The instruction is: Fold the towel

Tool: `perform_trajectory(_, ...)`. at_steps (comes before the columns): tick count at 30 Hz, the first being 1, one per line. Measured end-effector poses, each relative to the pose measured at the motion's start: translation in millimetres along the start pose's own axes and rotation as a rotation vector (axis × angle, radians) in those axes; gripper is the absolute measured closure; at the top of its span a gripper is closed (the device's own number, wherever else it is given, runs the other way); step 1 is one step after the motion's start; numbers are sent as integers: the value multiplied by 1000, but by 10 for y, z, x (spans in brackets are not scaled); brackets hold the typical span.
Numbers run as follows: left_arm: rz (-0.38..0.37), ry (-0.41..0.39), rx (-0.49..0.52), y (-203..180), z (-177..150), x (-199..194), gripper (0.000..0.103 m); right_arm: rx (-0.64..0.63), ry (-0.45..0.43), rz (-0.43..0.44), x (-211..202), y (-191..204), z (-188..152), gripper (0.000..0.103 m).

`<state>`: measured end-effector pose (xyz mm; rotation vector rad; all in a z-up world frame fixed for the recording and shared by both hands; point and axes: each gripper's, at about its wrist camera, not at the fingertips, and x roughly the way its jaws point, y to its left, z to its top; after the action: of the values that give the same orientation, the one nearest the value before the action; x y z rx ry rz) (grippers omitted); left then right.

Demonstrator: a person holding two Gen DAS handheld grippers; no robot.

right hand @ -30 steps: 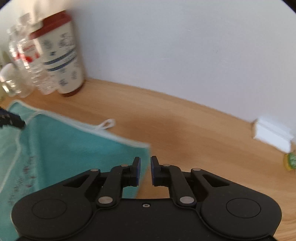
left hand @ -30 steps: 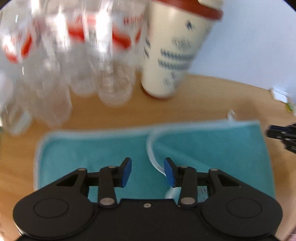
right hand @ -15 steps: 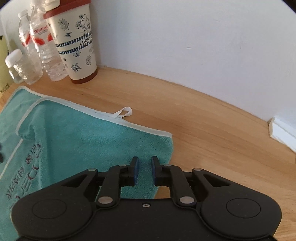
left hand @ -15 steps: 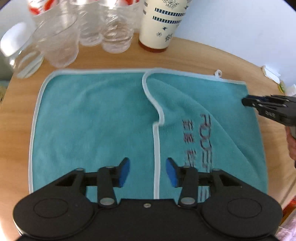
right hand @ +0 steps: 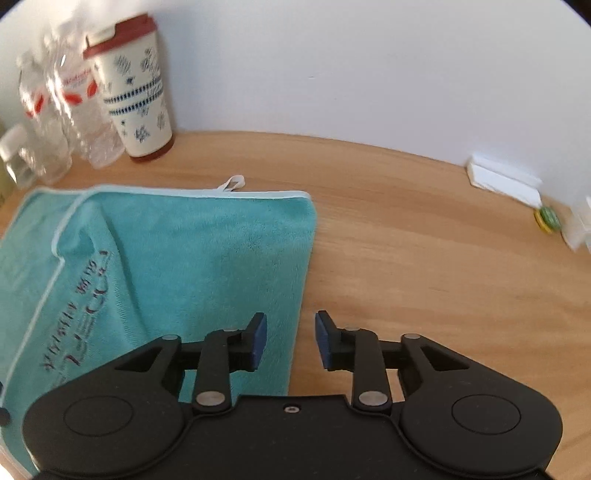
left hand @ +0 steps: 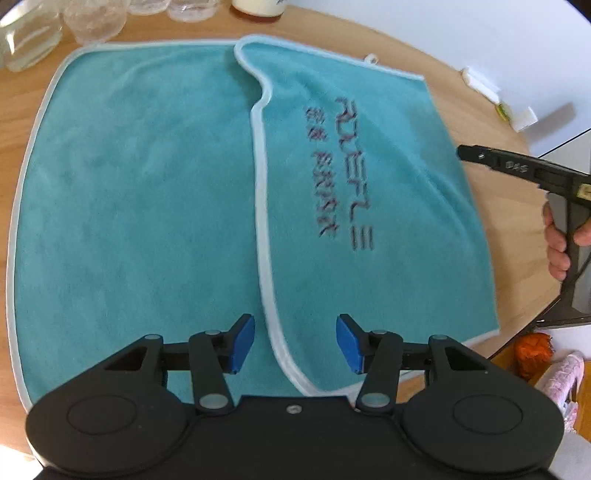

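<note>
teal towel (left hand: 147, 184) lies flat on the wooden table (right hand: 424, 258), right part folded over, white hem running up between the left gripper (left hand: 295, 341) pads. left gripper spread apart, empty, hanging above the near edge. right gripper (right hand: 290, 341) was nearly closed half a second ago, now parted and empty, fold's right edge just left of its gap. likely the first fold is released; next fold needs a fresh grab.

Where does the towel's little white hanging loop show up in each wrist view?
Left wrist: hanging loop at top right, on the towel's far edge.
Right wrist: hanging loop left of centre, upper half, on the same edge.
Shared landmark: the patterned cup, only its base showing in the left view.
</note>
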<state>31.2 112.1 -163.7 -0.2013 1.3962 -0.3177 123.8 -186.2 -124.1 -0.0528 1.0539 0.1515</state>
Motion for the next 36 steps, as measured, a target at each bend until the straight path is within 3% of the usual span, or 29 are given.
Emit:
perform_trajectory(2,-25,-2,13,-33,-40,4,55,-8,24,5,56,-2,-20,66)
perform_trajectory(5,33,-23,5,-119,-86,10,65,-40,54,26,142,-8,-14,65)
perform_trajectory(7,72,-39,-35,-130,-96,11,88,-54,62,40,161,-22,5,64)
perform_trajectory(10,115,-53,-106,-142,-117,-10,94,-87,78,64,181,-56,29,64)
perform_trajectory(16,216,-92,-138,-328,-288,-85,95,-100,72,140,155,-203,73,64)
perform_trajectory(22,255,-101,-201,-458,-333,-190,95,-152,14,141,229,-354,344,64)
perform_trajectory(25,293,-59,-218,-437,-333,-103,95,-173,-23,120,383,-461,604,64)
perform_trajectory(29,319,-36,-238,-453,-297,-24,94,-181,11,152,713,-418,910,64)
perform_trajectory(36,385,-15,-269,-468,-272,41,94,-290,0,123,907,-280,1050,65)
